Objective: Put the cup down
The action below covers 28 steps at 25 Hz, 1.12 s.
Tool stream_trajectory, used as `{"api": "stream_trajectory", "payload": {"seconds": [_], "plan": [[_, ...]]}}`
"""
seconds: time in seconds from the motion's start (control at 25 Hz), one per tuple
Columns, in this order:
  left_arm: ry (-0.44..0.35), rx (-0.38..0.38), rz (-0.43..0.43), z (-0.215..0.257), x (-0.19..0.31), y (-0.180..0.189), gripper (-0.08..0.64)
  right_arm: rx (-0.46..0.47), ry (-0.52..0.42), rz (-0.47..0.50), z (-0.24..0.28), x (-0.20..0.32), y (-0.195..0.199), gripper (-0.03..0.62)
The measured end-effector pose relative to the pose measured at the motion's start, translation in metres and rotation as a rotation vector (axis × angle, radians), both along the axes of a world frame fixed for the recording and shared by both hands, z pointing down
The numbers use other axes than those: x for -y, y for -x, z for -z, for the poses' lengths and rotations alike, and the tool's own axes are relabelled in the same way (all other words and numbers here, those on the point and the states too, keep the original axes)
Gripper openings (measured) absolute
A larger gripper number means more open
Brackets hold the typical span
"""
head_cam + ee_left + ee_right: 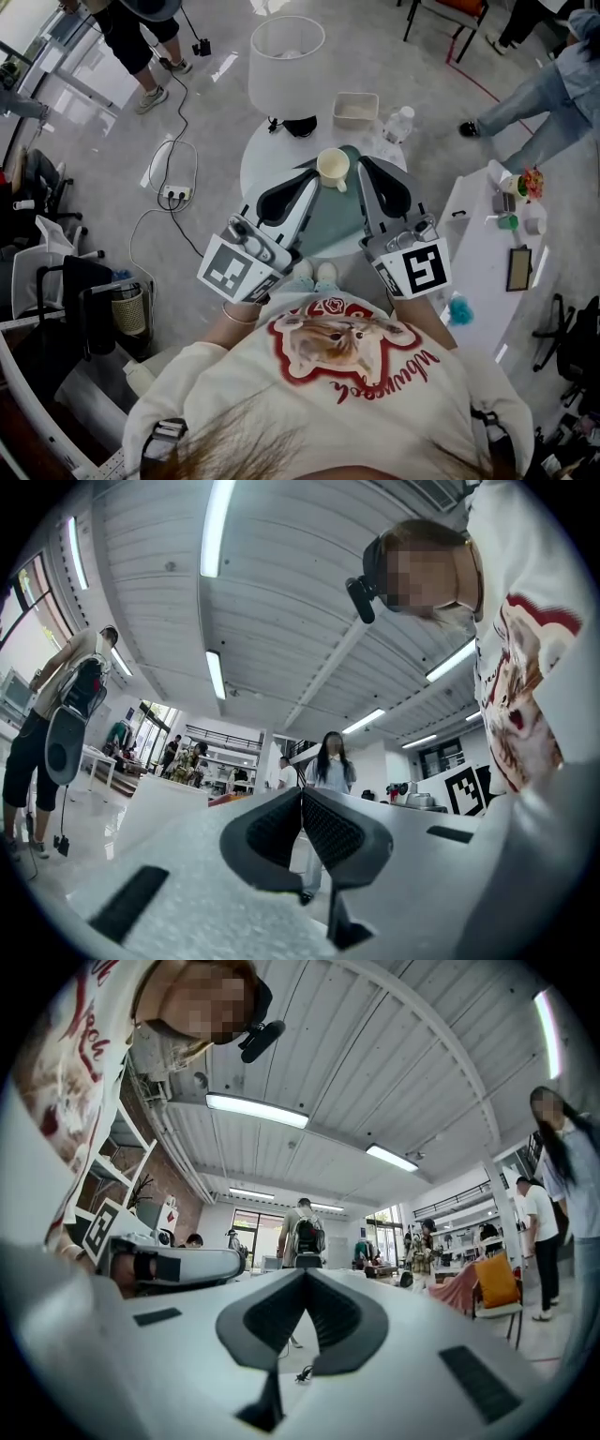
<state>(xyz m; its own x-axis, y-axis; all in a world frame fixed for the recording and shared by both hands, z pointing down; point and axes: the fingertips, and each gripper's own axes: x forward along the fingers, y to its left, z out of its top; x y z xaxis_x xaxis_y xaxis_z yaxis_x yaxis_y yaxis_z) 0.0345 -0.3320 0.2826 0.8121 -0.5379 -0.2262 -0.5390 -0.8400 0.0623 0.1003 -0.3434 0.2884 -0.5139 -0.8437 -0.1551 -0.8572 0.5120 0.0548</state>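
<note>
Nearest to you, the marker cubes of both tongs sat just above your white printed shirt (pixel 347 361). The left gripper (pixel 286 197) and right gripper (pixel 386 187) reached forward over the table. Each gripper's own view showed its jaws pressed together with nothing between them: the left gripper's (pixel 302 794) ribbed black pads met along one seam, and so did the right gripper's (pixel 306 1274). The bodies around the pads were smooth pale plastic.

Between the two tips stood the cup (pixel 334 169) — cream, round-mouthed and upright, its handle turned toward you. Neither gripper held it. It rested at the far edge of a dark green mat (pixel 337 220) on a small round white table (pixel 251 173).

Further along the same tabletop were a white drum-shaped lampshade (pixel 286 61), a shallow square white tray (pixel 355 110) and a clear bottle (pixel 398 124).

To your right a second white table (pixel 473 234) carried small clutter. The floor (pixel 103 141) was pale grey and glossy, and a power strip (pixel 175 194) lay on it with looping cables.

Beyond that the room ran open — a ribbed white ceiling with long strip lights (pixel 217 672), a long-haired person (pixel 330 761) standing, and another with a backpack (pixel 303 1232) near bright windows.
</note>
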Motion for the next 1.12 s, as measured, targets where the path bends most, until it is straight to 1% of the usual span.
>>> {"api": "stream_trajectory", "payload": {"seconds": [0.2,0.28,0.48,0.68,0.84,0.96,1.12], "plan": [[0.001,-0.015,0.029,-0.006,-0.006,0.002,0.017,0.054,0.030,0.023,-0.017,-0.004,-0.007,0.028],[-0.006,-0.024,0.036,-0.004,-0.008,0.002,0.017,0.052,0.027,0.025,-0.017,-0.006,-0.008,0.028],[-0.014,-0.015,0.019,-0.004,-0.021,0.002,0.017,0.045,0.016,0.008,-0.013,-0.017,-0.012,0.028],[-0.033,-0.024,0.009,0.003,-0.037,0.009,0.017,0.035,0.009,-0.018,-0.008,-0.035,-0.013,0.028],[-0.041,-0.029,0.015,0.006,-0.062,0.023,0.017,0.036,0.002,-0.020,-0.002,-0.061,0.001,0.028],[-0.031,-0.021,0.018,0.002,-0.091,0.041,0.017,0.024,-0.005,-0.014,0.001,-0.090,0.021,0.028],[-0.026,-0.018,0.021,0.003,-0.136,0.066,0.017,0.034,-0.012,-0.019,0.007,-0.135,0.042,0.028]]}}
